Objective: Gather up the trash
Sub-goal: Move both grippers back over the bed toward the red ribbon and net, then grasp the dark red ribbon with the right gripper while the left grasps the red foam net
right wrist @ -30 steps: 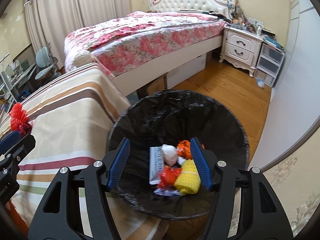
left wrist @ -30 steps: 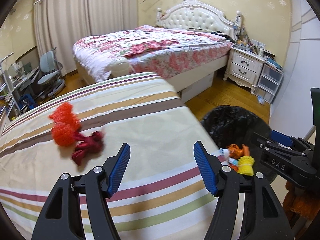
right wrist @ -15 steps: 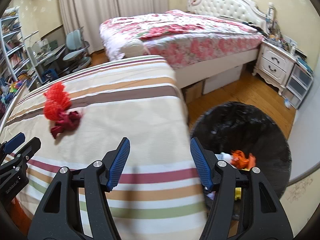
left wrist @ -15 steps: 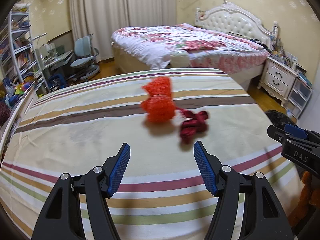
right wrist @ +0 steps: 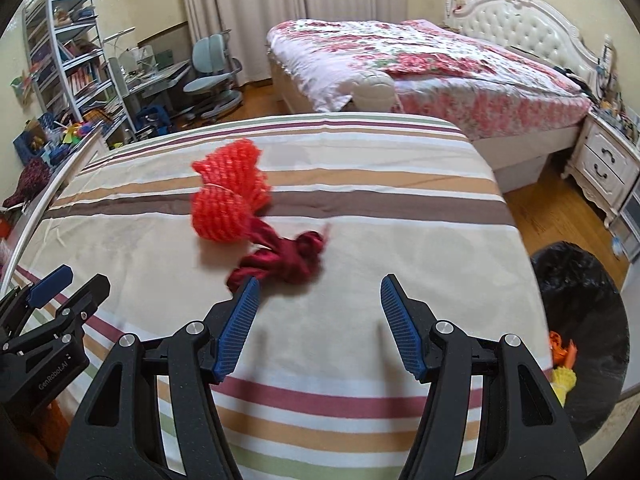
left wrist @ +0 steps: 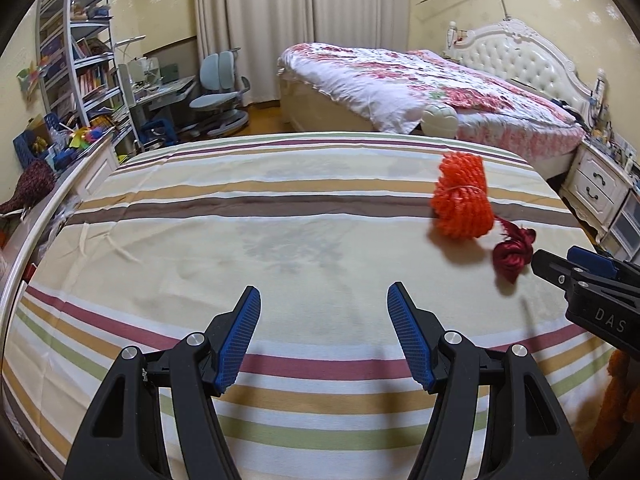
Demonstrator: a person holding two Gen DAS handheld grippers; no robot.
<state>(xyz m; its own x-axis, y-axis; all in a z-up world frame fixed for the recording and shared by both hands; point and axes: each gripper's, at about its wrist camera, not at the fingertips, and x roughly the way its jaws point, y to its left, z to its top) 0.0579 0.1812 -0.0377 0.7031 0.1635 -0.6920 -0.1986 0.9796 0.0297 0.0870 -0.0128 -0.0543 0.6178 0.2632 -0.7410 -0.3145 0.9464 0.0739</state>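
An orange mesh bundle (left wrist: pixel 462 200) and a dark red crumpled cloth scrap (left wrist: pixel 513 254) lie side by side on the striped bed cover (left wrist: pixel 256 240). They also show in the right wrist view: the mesh (right wrist: pixel 228 204) and the red scrap (right wrist: pixel 288 258). My left gripper (left wrist: pixel 323 334) is open and empty, above the cover, left of both items. My right gripper (right wrist: pixel 318 326) is open and empty, just short of the red scrap. A black-lined trash bin (right wrist: pixel 580 320) with orange and yellow trash inside stands to the right of the bed.
A floral bed (left wrist: pixel 420 84) with a white headboard stands behind. A white nightstand (left wrist: pixel 600 184) is at right. A desk chair (left wrist: pixel 220 84) and a bookshelf (left wrist: pixel 76 60) stand at left. A metal rail (left wrist: pixel 36 232) runs along the cover's left edge.
Both grippers swung left, away from the trash bin and over the striped cover. The right gripper now faces the red scrap and mesh; both stayed open and empty.
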